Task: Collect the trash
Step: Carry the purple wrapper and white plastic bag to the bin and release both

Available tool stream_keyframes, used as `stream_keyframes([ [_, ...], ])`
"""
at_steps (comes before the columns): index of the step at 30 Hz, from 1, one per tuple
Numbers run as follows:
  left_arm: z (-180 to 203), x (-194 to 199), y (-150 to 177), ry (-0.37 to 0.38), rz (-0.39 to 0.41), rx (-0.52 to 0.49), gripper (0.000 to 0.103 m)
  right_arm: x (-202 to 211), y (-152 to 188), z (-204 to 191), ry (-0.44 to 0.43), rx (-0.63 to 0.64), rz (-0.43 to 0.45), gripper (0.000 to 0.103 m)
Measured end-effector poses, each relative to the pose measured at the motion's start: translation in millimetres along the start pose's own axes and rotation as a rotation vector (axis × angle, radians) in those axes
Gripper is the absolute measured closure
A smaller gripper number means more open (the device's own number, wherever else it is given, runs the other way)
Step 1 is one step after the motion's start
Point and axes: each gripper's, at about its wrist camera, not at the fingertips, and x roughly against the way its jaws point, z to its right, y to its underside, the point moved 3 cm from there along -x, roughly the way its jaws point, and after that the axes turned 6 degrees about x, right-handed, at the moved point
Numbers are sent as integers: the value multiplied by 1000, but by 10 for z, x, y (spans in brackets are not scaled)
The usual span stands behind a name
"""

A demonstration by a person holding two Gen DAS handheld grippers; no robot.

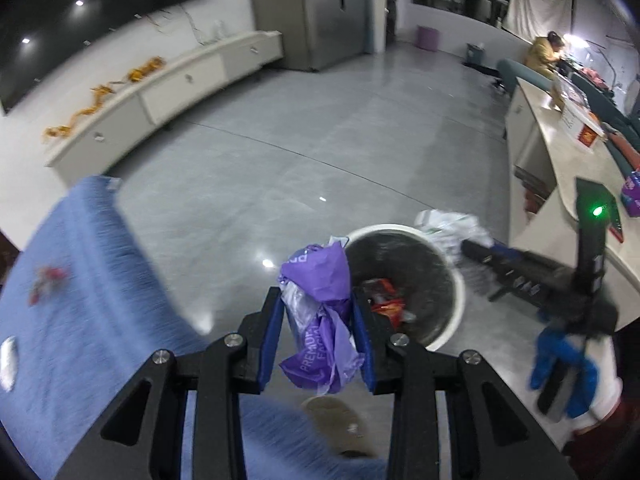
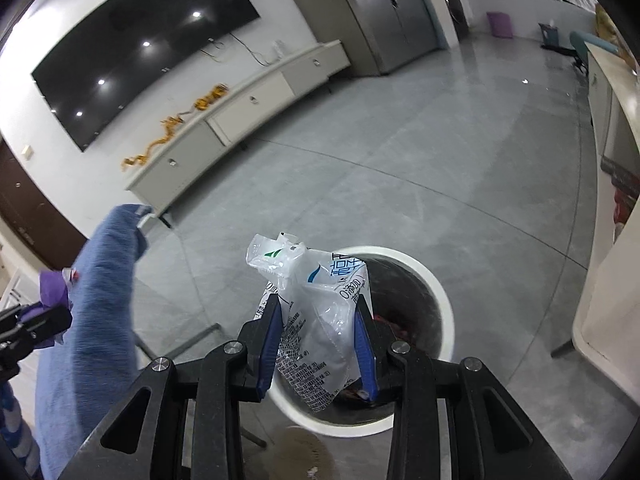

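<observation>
My left gripper [image 1: 318, 312] is shut on a crumpled purple plastic bag [image 1: 320, 292], held just left of a round white-rimmed trash bin [image 1: 456, 276] on the floor. Red wrappers [image 1: 384, 300] lie inside the bin. My right gripper [image 2: 318, 316] is shut on a white printed plastic wrapper [image 2: 320, 320], hanging over the near left part of the same bin [image 2: 440, 292]. In the left wrist view the right gripper [image 1: 472, 250] comes in from the right with the white wrapper [image 1: 452, 228] at the bin's far rim. In the right wrist view the left gripper [image 2: 44, 320] with its purple bag [image 2: 54, 286] shows at the left edge.
A table under a blue cloth [image 1: 80, 280] stands left of the bin, with a red scrap [image 1: 46, 278] on it. A long pale counter [image 1: 568, 168] runs along the right. A low white cabinet [image 1: 168, 92] lines the far wall. A person [image 1: 546, 54] sits far back right. Grey floor [image 1: 320, 152] lies beyond.
</observation>
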Motion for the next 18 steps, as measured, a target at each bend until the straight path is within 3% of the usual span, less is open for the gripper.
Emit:
stream_keyframes([
  [7, 383, -583, -311, 131, -81, 39, 70, -319, 32, 221, 38, -12, -64, 68],
  [9, 405, -691, -335, 158, -100, 68, 59, -378, 38, 250, 44, -18, -76, 66],
  [12, 402, -762, -378, 182, -105, 104, 47, -414, 37, 249, 51, -29, -80, 57],
  [18, 357, -720, -367, 173, -97, 111, 46, -382, 53, 290, 58, -36, -80, 56],
])
